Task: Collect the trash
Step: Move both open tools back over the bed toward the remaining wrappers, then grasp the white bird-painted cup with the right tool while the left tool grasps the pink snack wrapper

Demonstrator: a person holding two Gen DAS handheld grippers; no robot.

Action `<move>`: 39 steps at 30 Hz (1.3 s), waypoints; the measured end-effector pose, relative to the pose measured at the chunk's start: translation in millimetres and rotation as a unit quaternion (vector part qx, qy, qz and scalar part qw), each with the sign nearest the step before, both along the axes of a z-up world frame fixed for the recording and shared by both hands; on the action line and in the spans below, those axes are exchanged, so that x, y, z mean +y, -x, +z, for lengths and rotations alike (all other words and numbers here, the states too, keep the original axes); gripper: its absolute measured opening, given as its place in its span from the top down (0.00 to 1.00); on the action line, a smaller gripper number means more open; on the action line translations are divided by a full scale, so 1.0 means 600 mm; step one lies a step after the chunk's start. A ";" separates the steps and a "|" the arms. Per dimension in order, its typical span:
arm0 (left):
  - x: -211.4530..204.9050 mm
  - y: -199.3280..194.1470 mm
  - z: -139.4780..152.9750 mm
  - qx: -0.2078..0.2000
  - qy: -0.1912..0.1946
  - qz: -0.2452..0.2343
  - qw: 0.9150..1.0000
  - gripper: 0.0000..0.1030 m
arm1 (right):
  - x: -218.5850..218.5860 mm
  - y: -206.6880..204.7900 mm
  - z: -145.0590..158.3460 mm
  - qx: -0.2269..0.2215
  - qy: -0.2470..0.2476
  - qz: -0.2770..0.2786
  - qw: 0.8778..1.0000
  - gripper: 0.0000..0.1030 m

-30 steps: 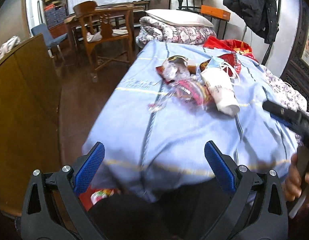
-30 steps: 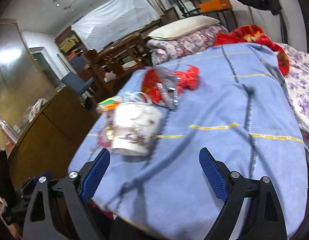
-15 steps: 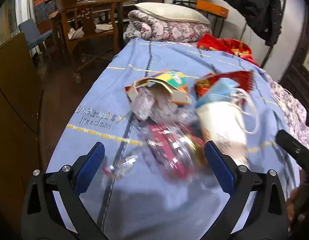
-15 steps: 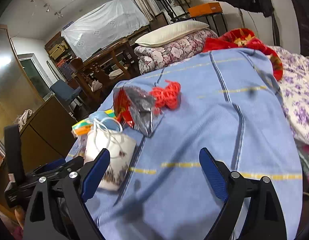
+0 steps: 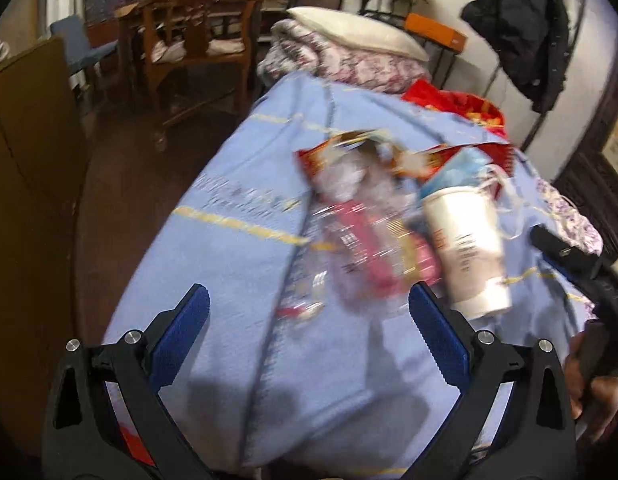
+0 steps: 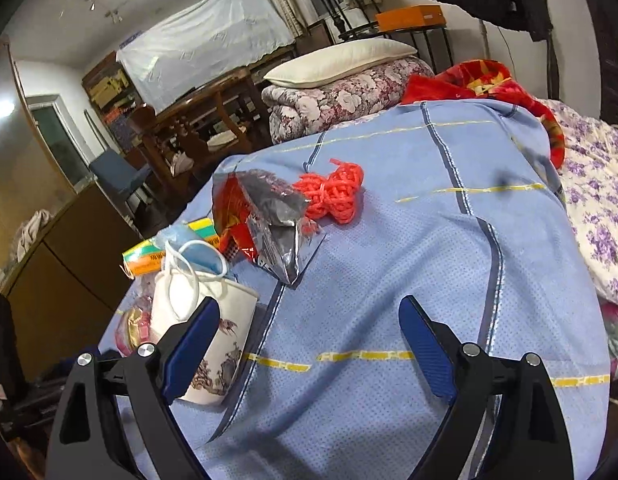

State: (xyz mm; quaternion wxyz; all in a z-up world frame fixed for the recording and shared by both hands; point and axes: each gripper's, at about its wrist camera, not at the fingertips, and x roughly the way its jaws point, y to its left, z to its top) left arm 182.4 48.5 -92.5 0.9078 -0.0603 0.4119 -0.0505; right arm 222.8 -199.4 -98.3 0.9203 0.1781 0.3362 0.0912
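Note:
Trash lies on a blue bedspread (image 5: 237,248). In the left wrist view a white paper cup (image 5: 465,248) lies on its side, with a clear pink wrapper (image 5: 369,252) and a red snack bag (image 5: 349,156) beside it. My left gripper (image 5: 309,328) is open and empty, just short of the wrapper. In the right wrist view the cup (image 6: 205,328) holds a blue face mask (image 6: 197,252). A red and silver foil bag (image 6: 261,216) and an orange net (image 6: 333,192) lie beyond. My right gripper (image 6: 309,344) is open and empty, its left finger beside the cup.
A wooden cabinet (image 5: 25,184) stands left of the bed, wooden chairs (image 5: 189,44) behind it. Folded quilts and a pillow (image 6: 341,64) sit at the bed's head, with a red blanket (image 6: 481,80). A dark coat (image 5: 521,28) hangs on the wall.
The left gripper rose over the bed edge toward the trash, then drew back a little. The right gripper turned and came nearer to the cup. Both stayed open.

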 end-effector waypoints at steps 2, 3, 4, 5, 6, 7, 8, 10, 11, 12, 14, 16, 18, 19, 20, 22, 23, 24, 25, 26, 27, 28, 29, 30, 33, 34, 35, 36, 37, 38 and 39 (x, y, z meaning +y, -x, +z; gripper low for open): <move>-0.020 -0.014 0.001 -0.004 -0.004 -0.010 1.000 0.07 | 0.002 -0.002 -0.001 0.001 0.006 0.000 1.000 0.13; -0.028 -0.024 -0.001 -0.003 -0.008 -0.008 1.000 0.07 | 0.003 -0.005 -0.001 0.003 0.007 0.000 1.000 0.13; -0.033 -0.036 -0.006 0.001 -0.012 -0.001 1.000 0.07 | 0.005 -0.004 -0.003 0.005 0.007 0.001 1.000 0.13; -0.034 -0.047 -0.012 0.008 -0.012 0.006 1.000 0.07 | 0.004 -0.005 -0.004 0.006 0.006 0.001 1.000 0.13; -0.031 -0.062 -0.022 0.021 -0.004 0.015 1.000 0.07 | 0.004 -0.006 -0.005 0.009 0.004 0.001 1.000 0.13; -0.024 -0.071 -0.028 0.032 0.011 0.021 0.999 0.06 | 0.003 -0.007 -0.007 0.011 0.002 0.002 1.000 0.13; -0.018 -0.072 -0.026 0.027 0.020 0.027 0.999 0.06 | 0.002 -0.010 -0.009 0.015 -0.003 0.002 1.000 0.13; -0.006 -0.066 -0.022 0.018 -0.003 0.050 0.999 0.06 | -0.001 -0.010 -0.012 0.018 -0.008 0.003 1.000 0.13; 0.001 -0.059 -0.022 0.014 -0.008 0.055 0.998 0.06 | -0.003 -0.011 -0.014 0.020 -0.012 0.003 1.000 0.13; 0.013 -0.051 -0.023 0.010 -0.005 0.056 0.998 0.06 | -0.003 -0.012 -0.014 0.021 -0.014 0.004 1.000 0.13; 0.036 -0.033 -0.028 0.009 0.009 0.060 0.998 0.06 | -0.003 -0.013 -0.015 0.022 -0.016 0.006 1.000 0.13; 0.045 -0.021 -0.029 0.002 0.017 0.057 0.998 0.06 | -0.001 -0.015 -0.014 0.021 -0.016 0.009 1.000 0.13; 0.039 -0.020 -0.024 -0.005 0.008 0.044 0.999 0.06 | 0.003 -0.016 -0.014 0.022 -0.011 0.016 1.000 0.13; 0.032 -0.023 -0.021 -0.008 0.000 0.036 0.999 0.06 | 0.006 -0.016 -0.014 0.022 -0.009 0.019 1.000 0.13; 0.027 -0.029 -0.018 -0.010 -0.005 0.033 0.999 0.06 | 0.008 -0.016 -0.013 0.021 -0.007 0.021 1.000 0.13; 0.018 -0.040 -0.013 -0.015 -0.013 0.033 0.999 0.06 | 0.012 -0.013 -0.011 0.015 -0.001 0.025 1.000 0.13; 0.017 -0.047 -0.013 -0.016 -0.012 0.034 0.999 0.06 | 0.013 -0.011 -0.010 0.012 0.002 0.025 1.000 0.13; 0.017 -0.056 -0.016 -0.014 -0.010 0.038 0.999 0.06 | 0.016 -0.009 -0.009 0.010 0.006 0.026 1.000 0.13; 0.018 -0.062 -0.021 -0.009 -0.006 0.041 0.999 0.06 | 0.019 -0.008 -0.007 0.008 0.009 0.029 1.000 0.13; 0.022 -0.067 -0.028 -0.003 0.000 0.044 0.999 0.06 | 0.020 -0.007 -0.007 0.007 0.011 0.032 0.999 0.12; 0.026 -0.067 -0.036 -0.002 0.005 0.046 0.999 0.08 | 0.023 -0.007 -0.007 0.007 0.014 0.037 0.999 0.11; 0.025 -0.062 -0.035 -0.014 -0.005 0.048 0.999 0.14 | 0.025 -0.007 -0.006 0.008 0.016 0.040 0.999 0.09; 0.021 -0.060 -0.036 -0.014 -0.018 0.047 0.999 0.18 | 0.028 -0.007 -0.005 0.009 0.020 0.045 0.999 0.09; 0.017 -0.057 -0.034 -0.017 -0.025 0.043 0.999 0.34 | 0.031 -0.007 -0.005 0.009 0.023 0.049 0.999 0.09; 0.018 -0.045 -0.024 -0.026 0.011 0.009 1.000 0.51 | 0.037 -0.005 -0.003 0.009 0.032 0.055 0.998 0.09; 0.021 -0.037 -0.018 -0.036 0.011 0.009 0.999 0.51 | 0.038 -0.004 -0.003 0.008 0.034 0.056 0.998 0.09; 0.024 -0.030 -0.013 -0.043 0.011 0.010 0.999 0.51 | 0.040 -0.002 -0.002 0.006 0.036 0.057 0.998 0.09; 0.030 -0.023 -0.006 -0.052 0.017 0.009 0.998 0.51 | 0.042 0.000 0.000 0.003 0.038 0.058 0.998 0.09; 0.035 -0.017 0.000 -0.057 0.026 0.008 0.998 0.51 | 0.043 0.002 0.000 0.001 0.039 0.060 0.997 0.09; 0.041 -0.013 0.006 -0.063 0.034 0.008 0.997 0.51 | 0.046 0.004 0.001 0.000 0.042 0.060 0.997 0.08; 0.047 -0.010 0.010 -0.066 0.041 0.009 0.997 0.51 | 0.051 0.005 0.002 0.002 0.048 0.059 0.997 0.08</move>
